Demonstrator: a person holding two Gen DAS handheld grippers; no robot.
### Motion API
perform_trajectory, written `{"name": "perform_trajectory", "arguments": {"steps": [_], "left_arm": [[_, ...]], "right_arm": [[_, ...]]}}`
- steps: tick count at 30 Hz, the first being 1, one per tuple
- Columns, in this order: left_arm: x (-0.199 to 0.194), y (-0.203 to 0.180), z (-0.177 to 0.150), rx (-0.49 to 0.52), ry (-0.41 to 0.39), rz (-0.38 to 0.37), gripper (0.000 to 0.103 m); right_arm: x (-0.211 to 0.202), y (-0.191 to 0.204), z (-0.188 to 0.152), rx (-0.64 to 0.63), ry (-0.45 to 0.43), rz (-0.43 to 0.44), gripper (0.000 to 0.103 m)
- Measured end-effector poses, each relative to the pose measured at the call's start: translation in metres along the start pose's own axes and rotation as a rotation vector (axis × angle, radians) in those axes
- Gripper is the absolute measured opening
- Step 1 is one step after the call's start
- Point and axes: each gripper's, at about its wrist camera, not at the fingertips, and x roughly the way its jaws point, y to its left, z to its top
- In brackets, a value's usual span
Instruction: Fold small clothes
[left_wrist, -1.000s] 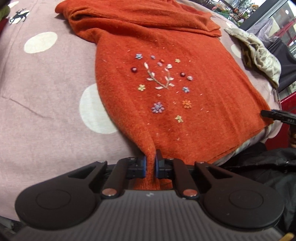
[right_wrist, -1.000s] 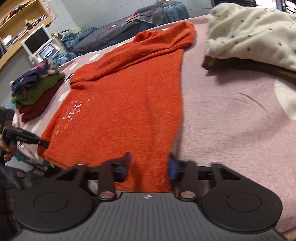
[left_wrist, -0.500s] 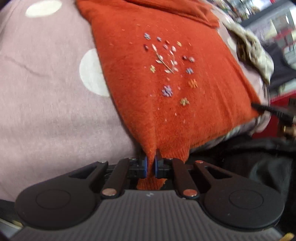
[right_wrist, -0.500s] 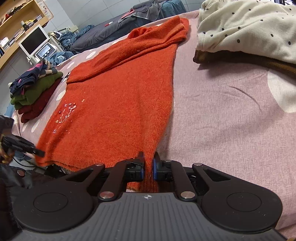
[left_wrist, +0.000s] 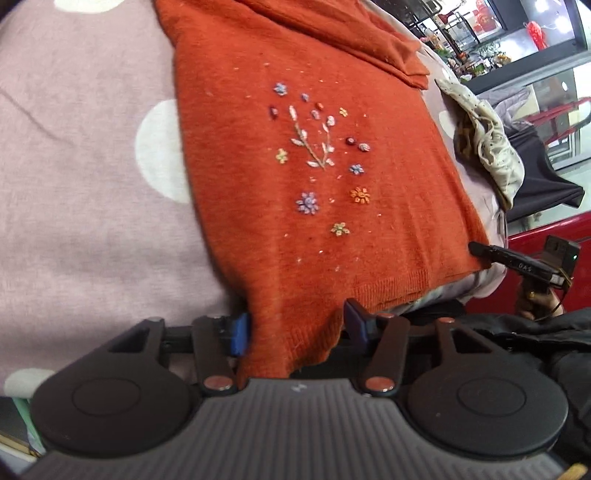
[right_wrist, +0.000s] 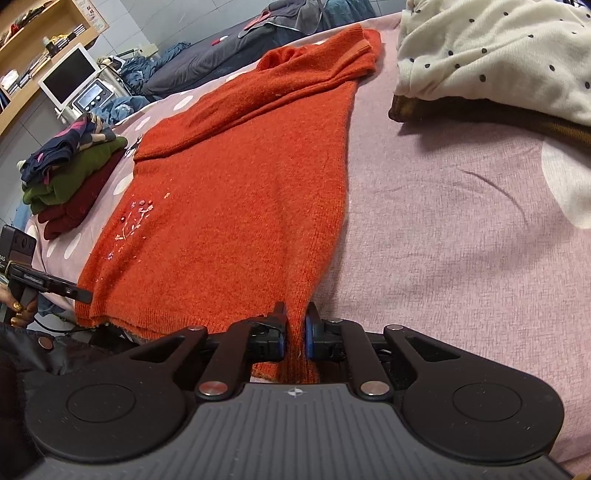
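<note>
The sweater (left_wrist: 314, 192) lies flat, front up, on the dotted bedspread (left_wrist: 85, 206). Its hem is at the near edge of the bed; its folded sleeves and collar lie at the far end.

**Left gripper** (left_wrist: 295, 328). The jaws now stand apart, with the near left hem corner lying loose between them. Half a second ago they were pinched together on that corner, so the left grip has just been released. The cloth touches the left blue pad (left_wrist: 240, 332) and is clear of the right one.

**Right gripper** (right_wrist: 294, 334). The jaws are clamped on the near right hem corner. One second ago they stood apart around the cloth, and they closed half a second ago. In the left view this gripper appears at the far right, at the hem's other corner.

**Surroundings.** A stack of folded clothes (right_wrist: 70, 173) sits on the left side of the bed, beyond the sweater. A cream spotted garment (right_wrist: 495, 55) lies at the far right, well apart from the sweater.

**Meaning for the task.**
- Only one hem corner is now held; a two-corner lift of the hem toward the collar is not possible in this state.
- The release probably precedes a regrip, either deeper on the same corner or elsewhere along the left edge.
- If the right gripper pulls alone, the hem is likely to skew.
</note>
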Motion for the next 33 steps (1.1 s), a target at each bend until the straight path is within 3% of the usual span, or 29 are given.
{"name": "perform_trajectory", "arguments": {"steps": [1, 3, 4, 7, 10, 14, 20, 22, 24, 27, 33], "left_arm": [[0.002, -0.005, 0.000, 0.027, 0.000, 0.021, 0.048], [0.001, -0.012, -0.001, 0.080, -0.003, 0.076, 0.033], [0.001, -0.013, -0.001, 0.088, -0.003, 0.113, 0.009], [-0.001, -0.005, 0.002, 0.054, -0.006, 0.095, 0.007], [-0.004, -0.009, 0.003, 0.083, -0.017, 0.094, 0.007], [-0.025, -0.010, 0.014, 0.047, -0.121, -0.045, 0.007], [-0.040, -0.011, 0.055, 0.039, -0.276, -0.056, 0.007], [-0.041, -0.005, 0.079, 0.018, -0.324, -0.046, 0.007], [-0.042, 0.004, 0.112, -0.021, -0.358, 0.013, 0.007], [-0.042, 0.019, 0.165, -0.080, -0.398, 0.061, 0.007], [-0.055, 0.006, 0.275, -0.004, -0.474, 0.205, 0.007]], "right_arm": [[0.000, 0.000, 0.000, 0.000, 0.001, -0.001, 0.016], [-0.001, 0.001, 0.000, -0.003, 0.001, -0.003, 0.016], [-0.001, 0.001, 0.001, -0.003, 0.001, -0.003, 0.016], [-0.001, 0.001, 0.001, 0.004, -0.001, -0.003, 0.016], [-0.002, 0.002, 0.001, 0.000, 0.000, -0.006, 0.016], [-0.004, 0.006, 0.004, -0.018, -0.008, 0.006, 0.013], [-0.008, 0.002, 0.030, 0.054, -0.083, 0.129, 0.012], [-0.003, -0.004, 0.049, 0.074, -0.105, 0.166, 0.012], [0.001, -0.008, 0.075, 0.076, -0.141, 0.177, 0.011], [0.009, -0.014, 0.130, 0.072, -0.208, 0.178, 0.011], [0.054, -0.021, 0.260, 0.081, -0.274, 0.094, 0.011]]}}
